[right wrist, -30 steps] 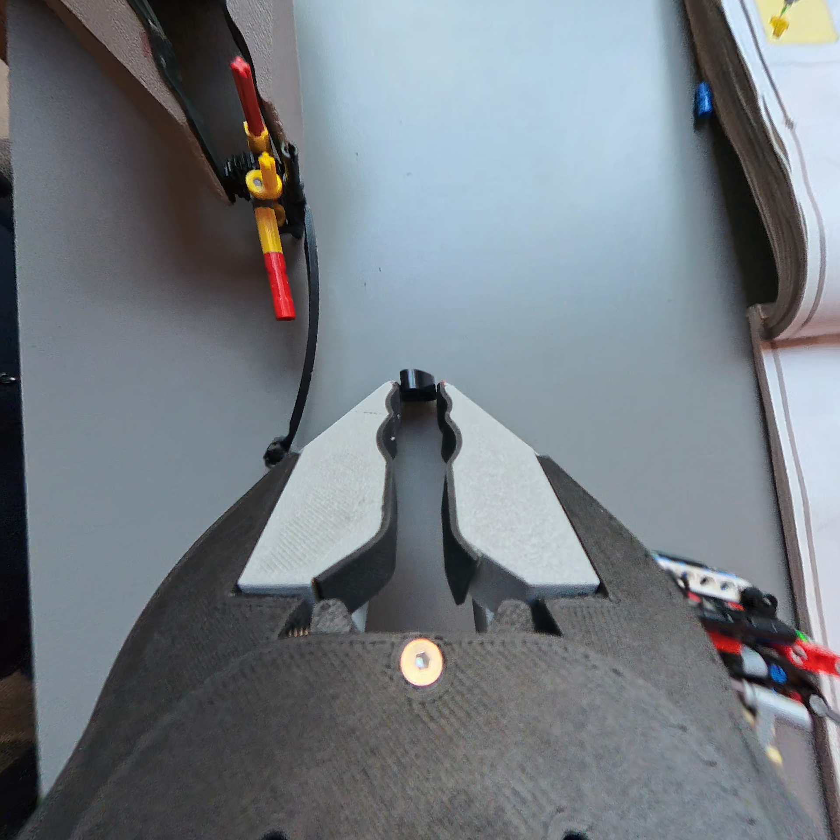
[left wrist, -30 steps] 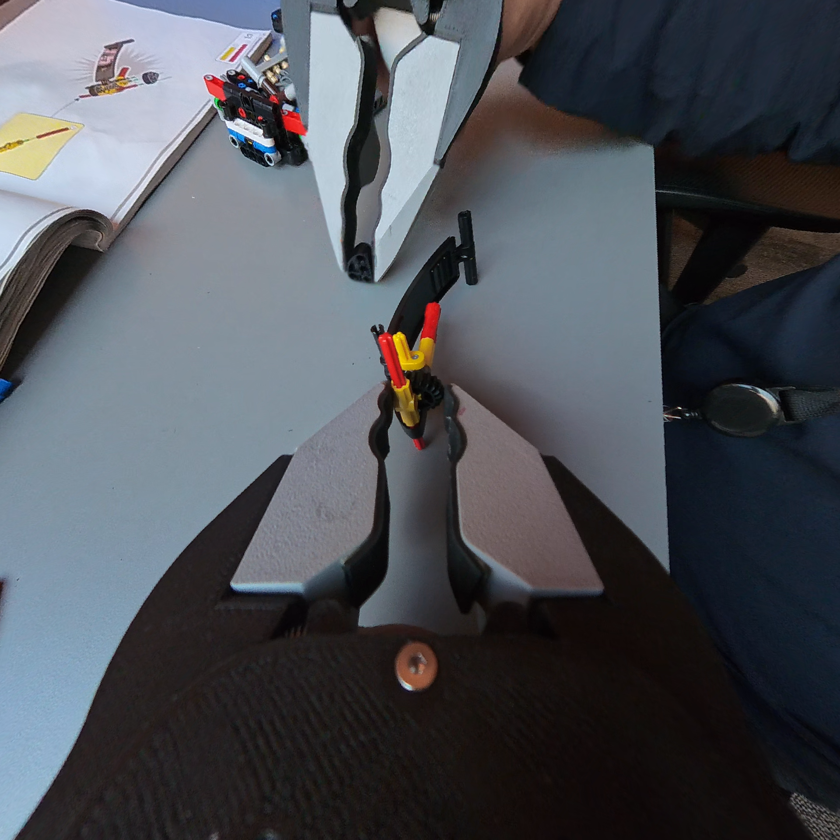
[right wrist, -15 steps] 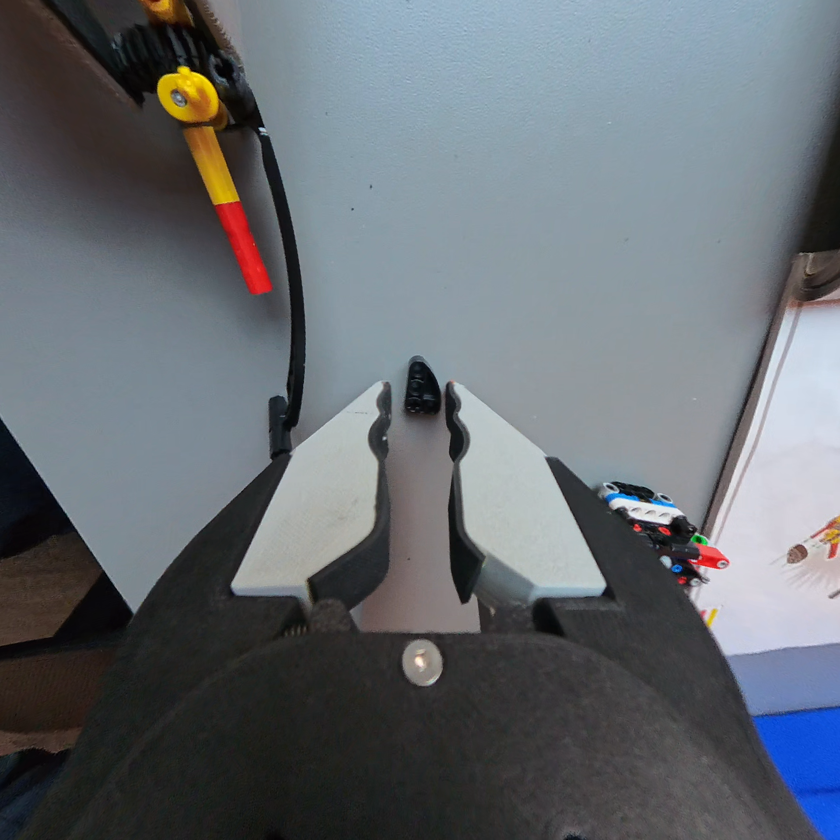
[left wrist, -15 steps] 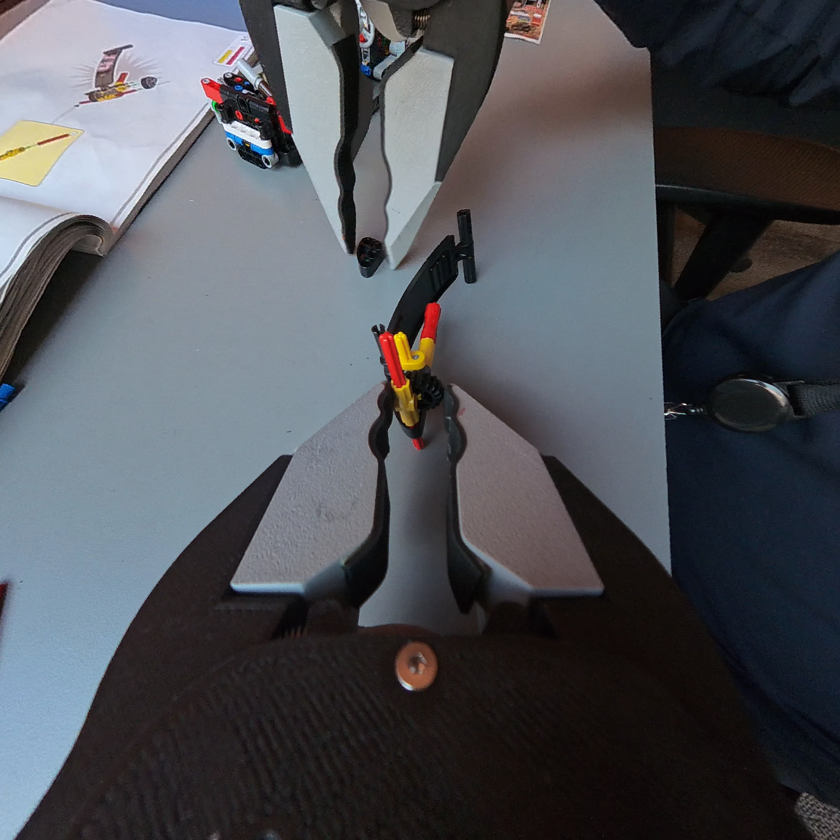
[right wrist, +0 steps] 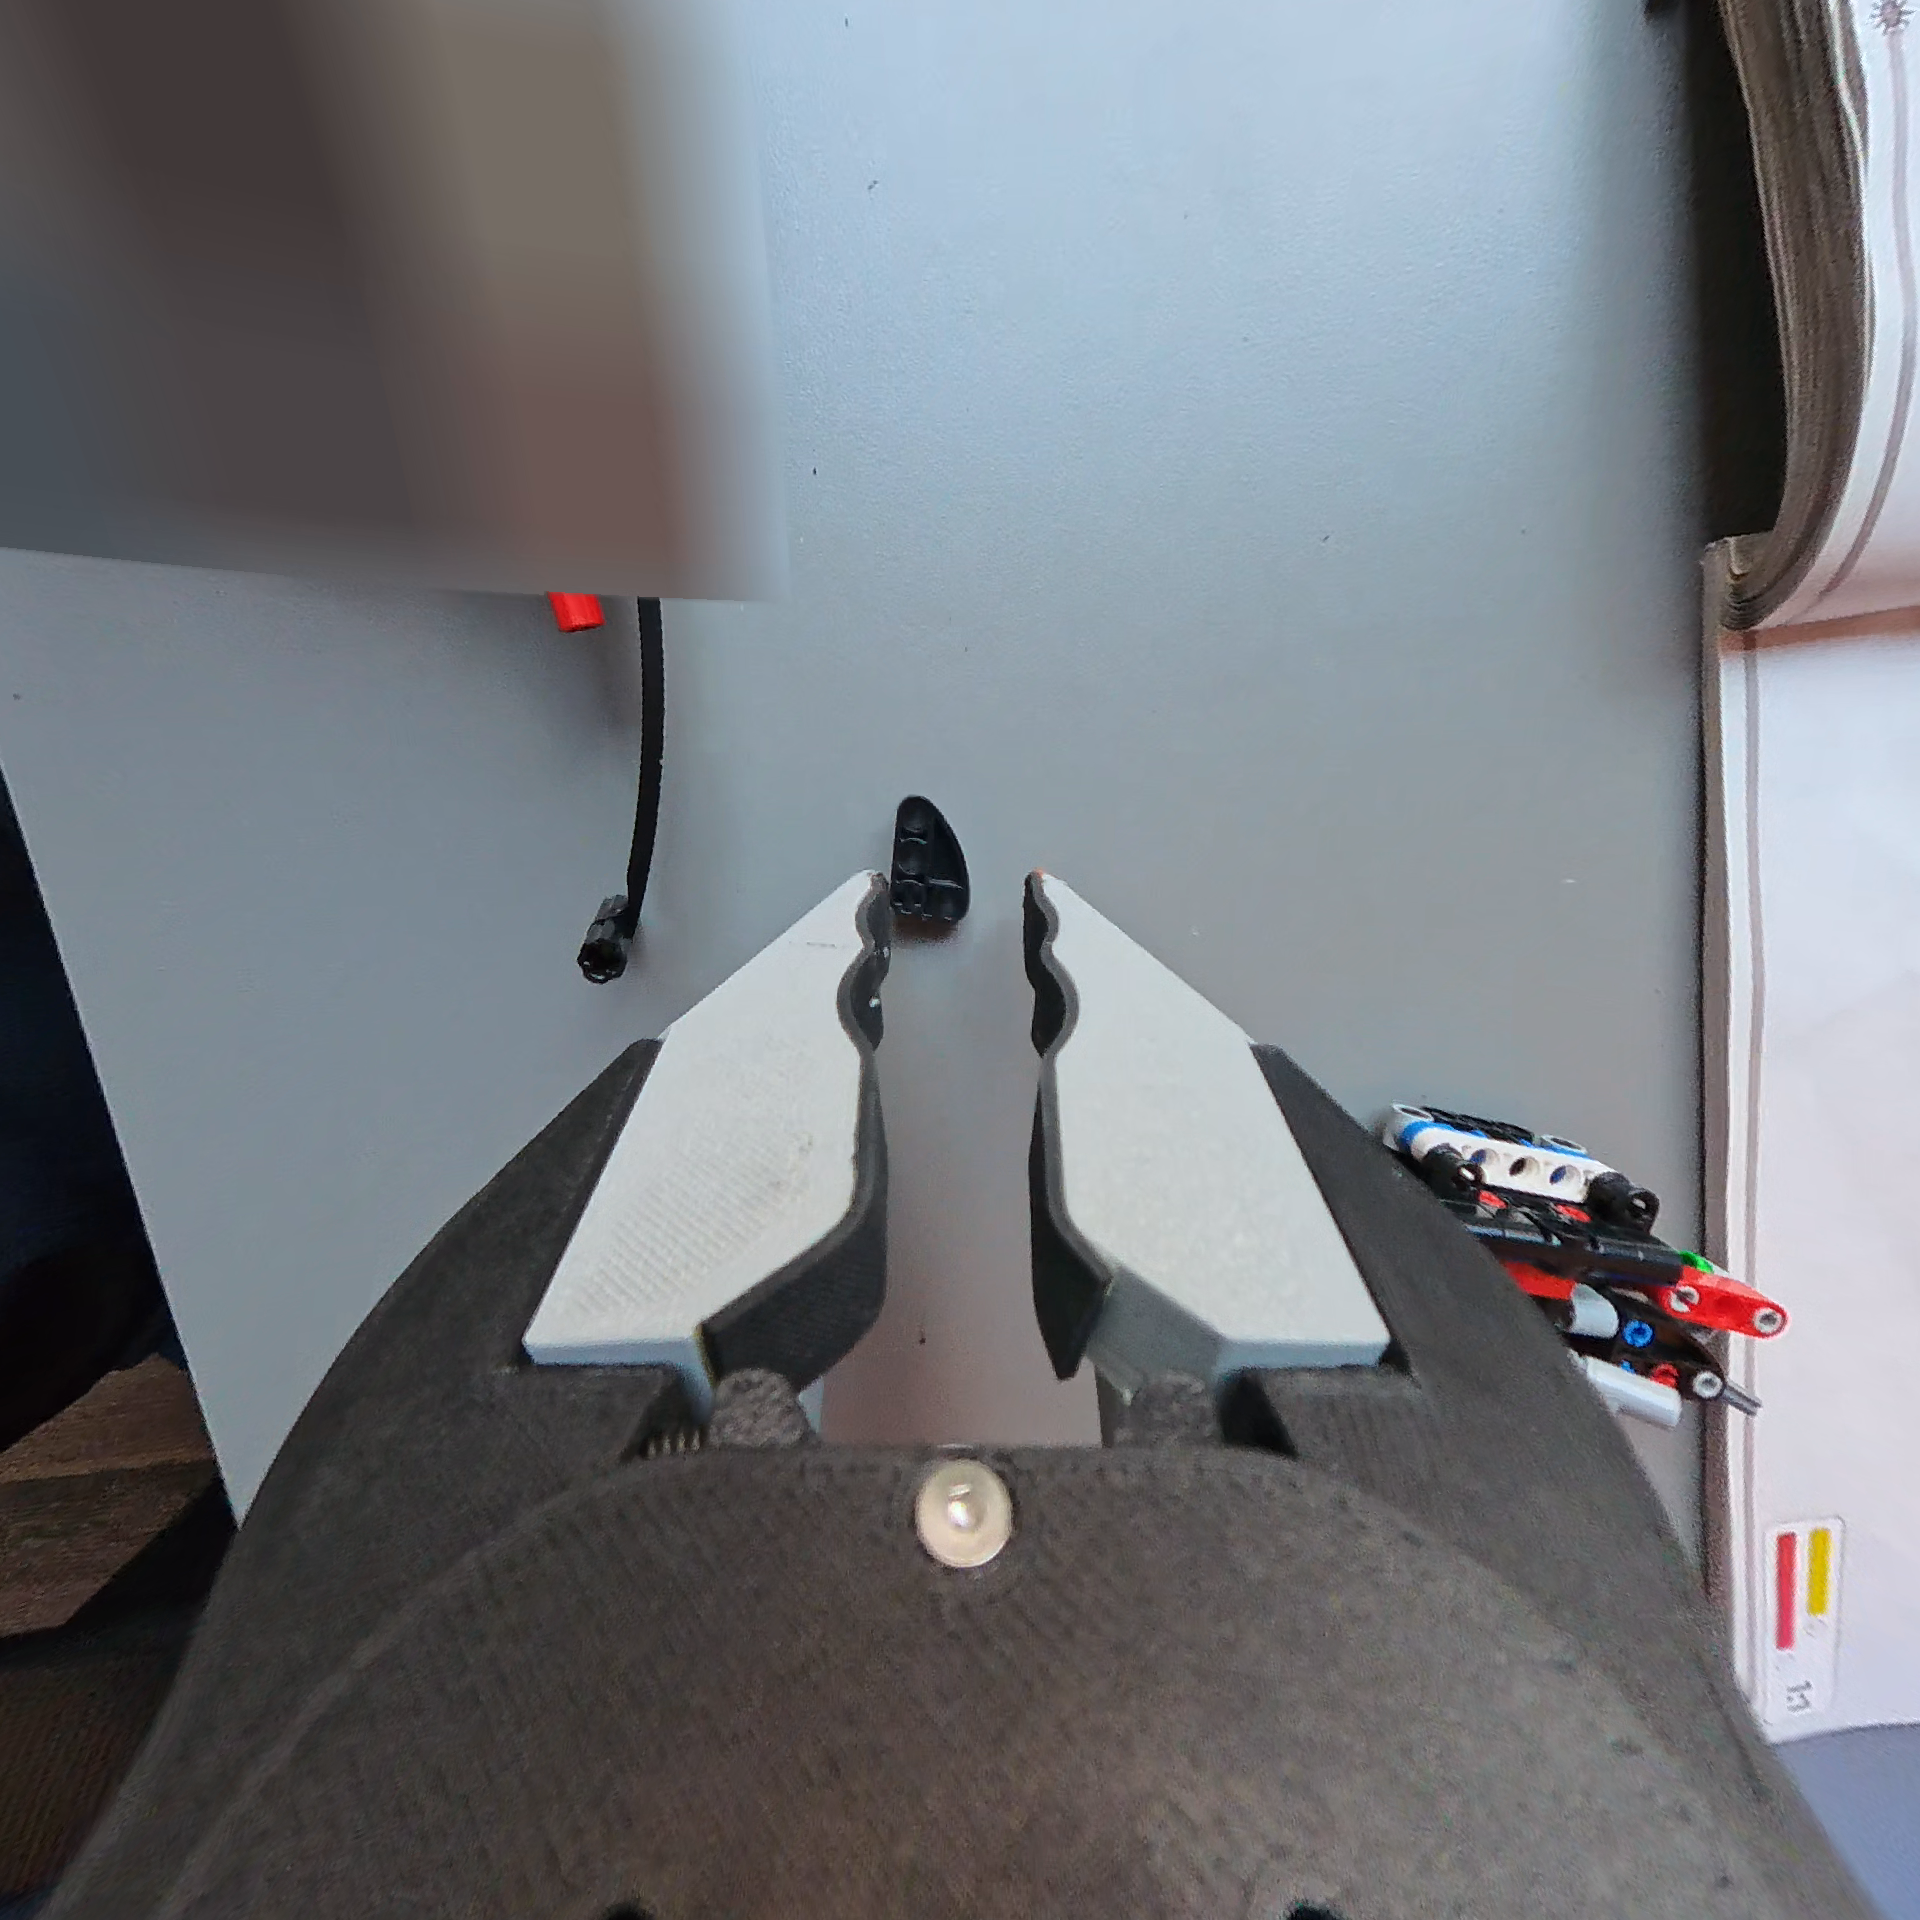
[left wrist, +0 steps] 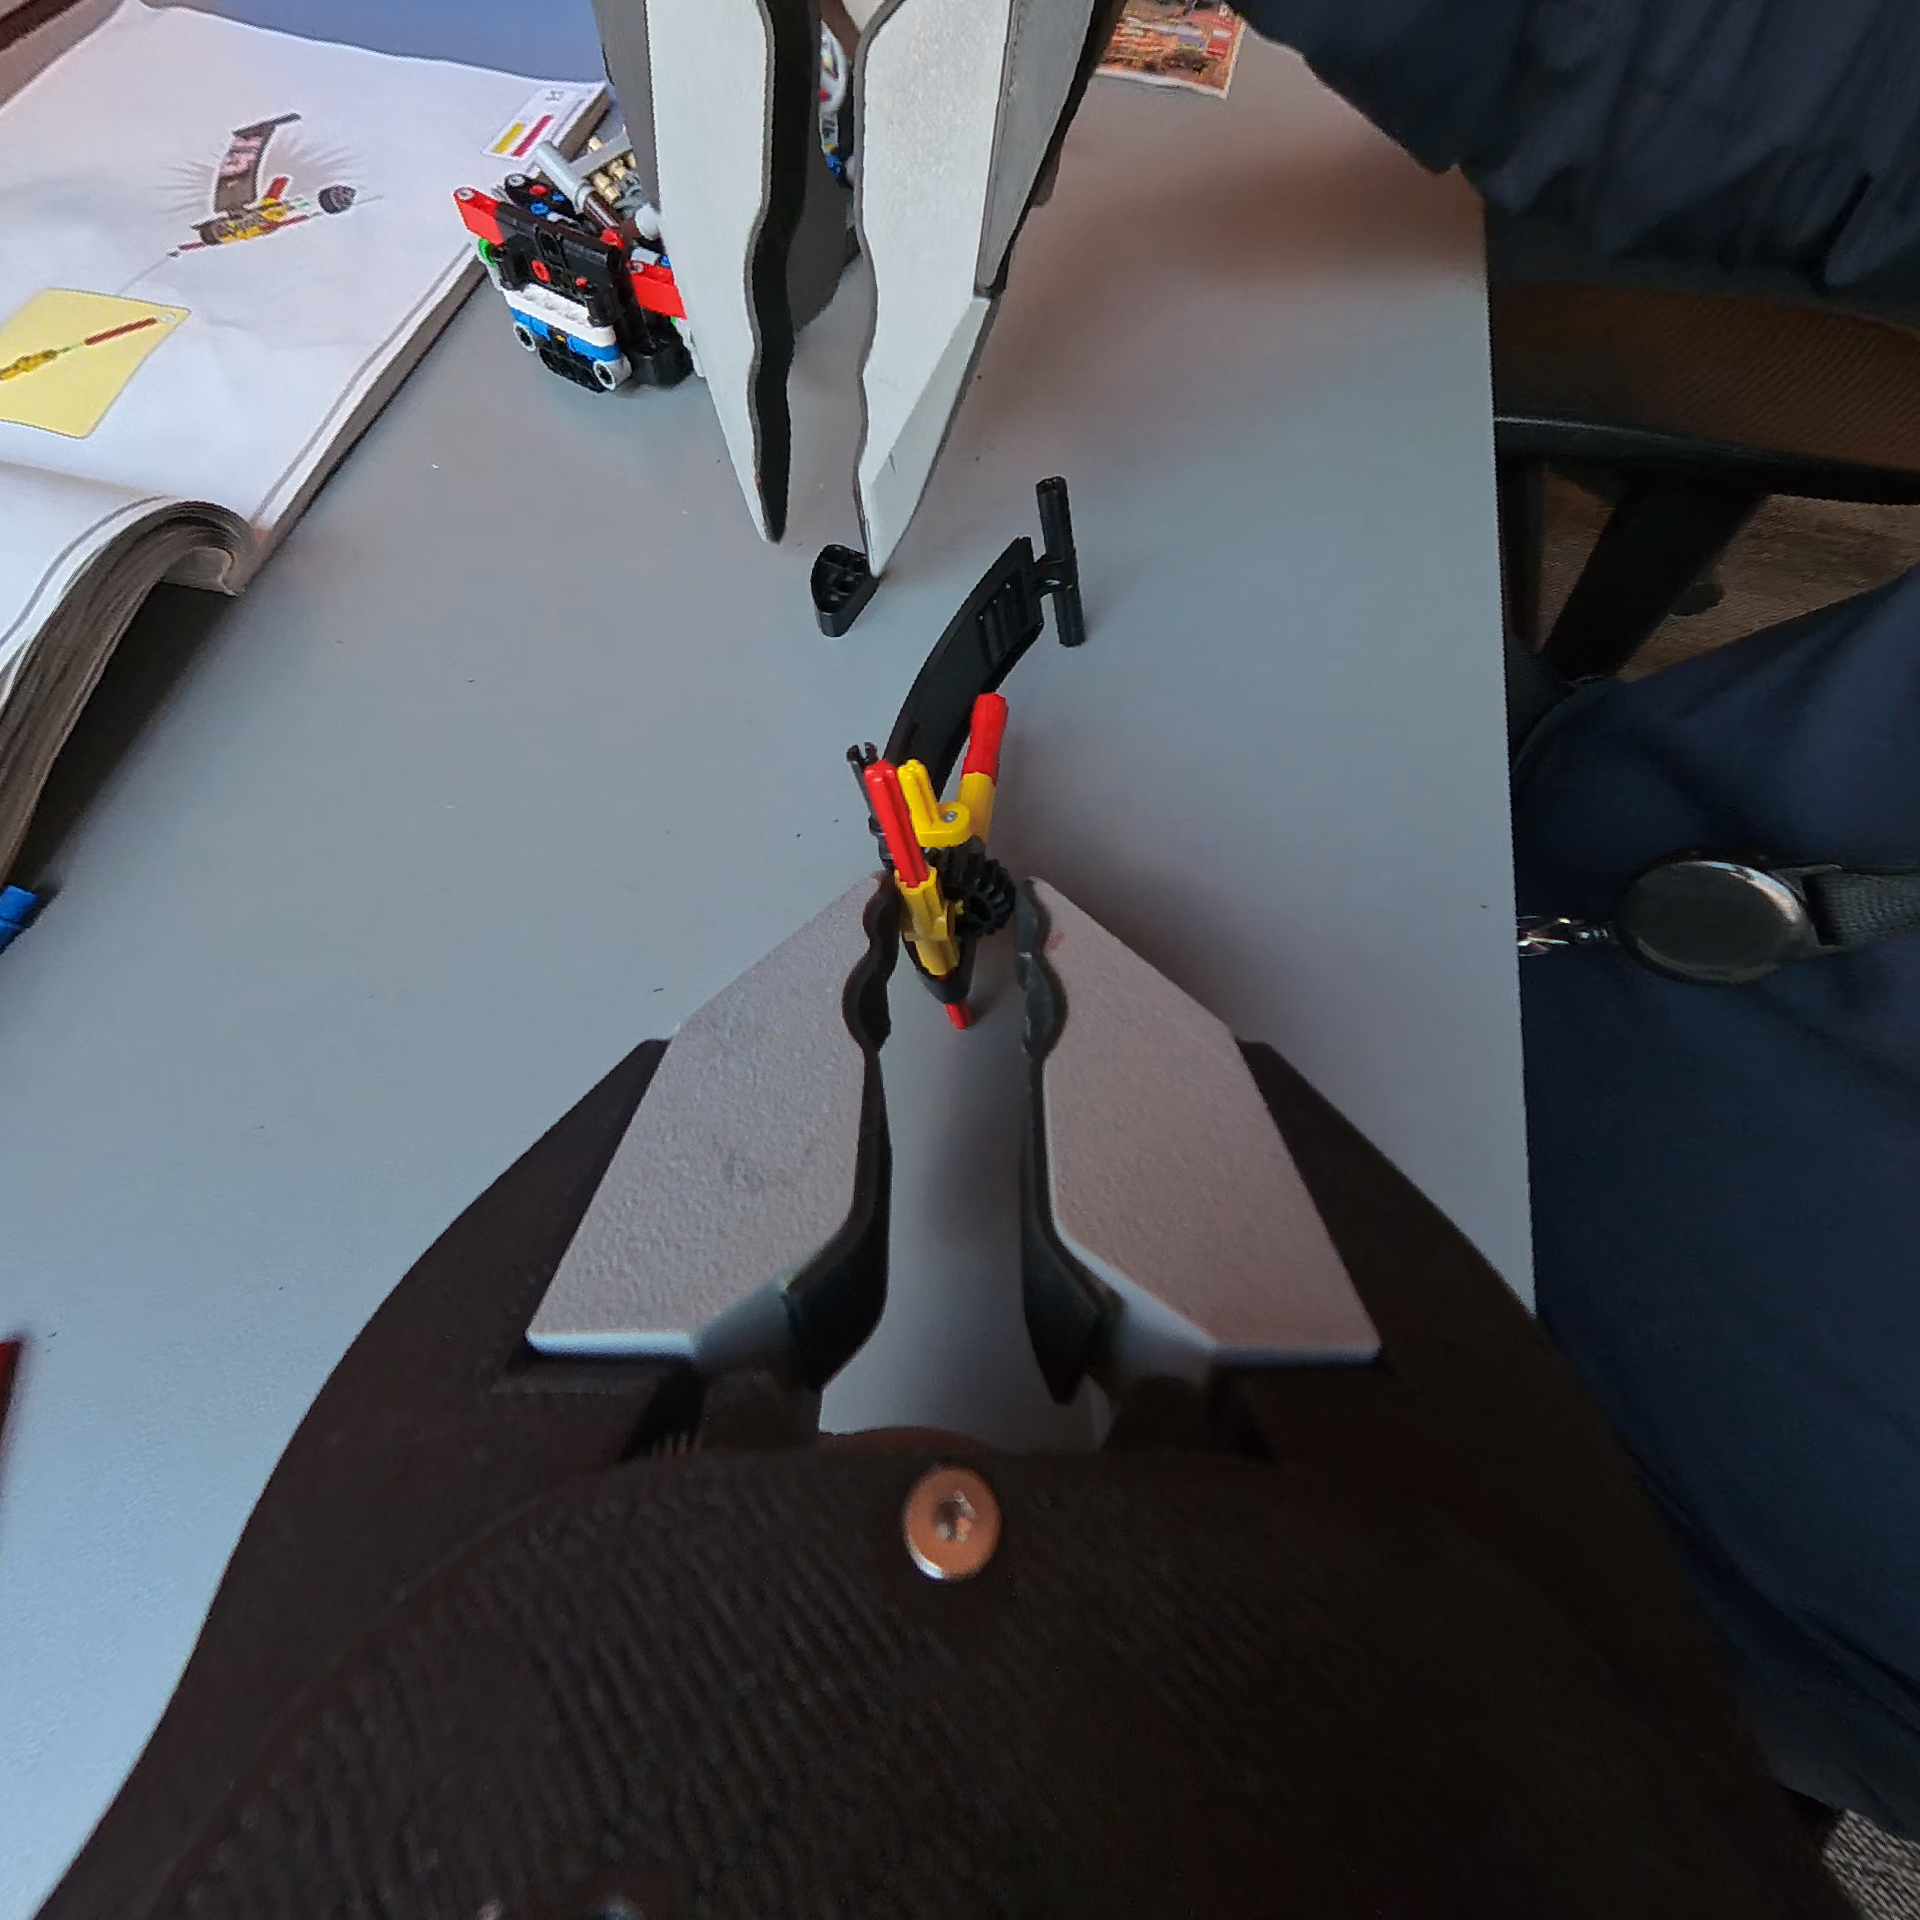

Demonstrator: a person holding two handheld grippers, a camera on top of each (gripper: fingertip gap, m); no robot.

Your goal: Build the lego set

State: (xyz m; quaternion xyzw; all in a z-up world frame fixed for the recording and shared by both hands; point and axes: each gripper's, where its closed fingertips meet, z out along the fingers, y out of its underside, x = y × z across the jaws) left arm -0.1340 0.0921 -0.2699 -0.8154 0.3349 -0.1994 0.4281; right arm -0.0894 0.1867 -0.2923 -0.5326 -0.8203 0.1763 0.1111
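Left gripper (left wrist: 954, 914) is pinching a small red-yellow-black brick assembly (left wrist: 935, 862) with a gear, its curved black strip (left wrist: 961, 665) arcing out over the grey table (left wrist: 416, 779). Right gripper (right wrist: 951, 894) is spread, nothing held — a small black wedge piece (right wrist: 928, 860) lies flat on the table just at its fingertips, beside one finger (right wrist: 831, 935). Multicolour brick build (left wrist: 582, 281) sits by the open instruction booklet (left wrist: 208, 260) — well apart from both.

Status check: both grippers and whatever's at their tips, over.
Left gripper clamped on red-yellow-black brick assembly. Right gripper open, small black piece loose on table at its tips. Multicolour brick build and booklet alongside.
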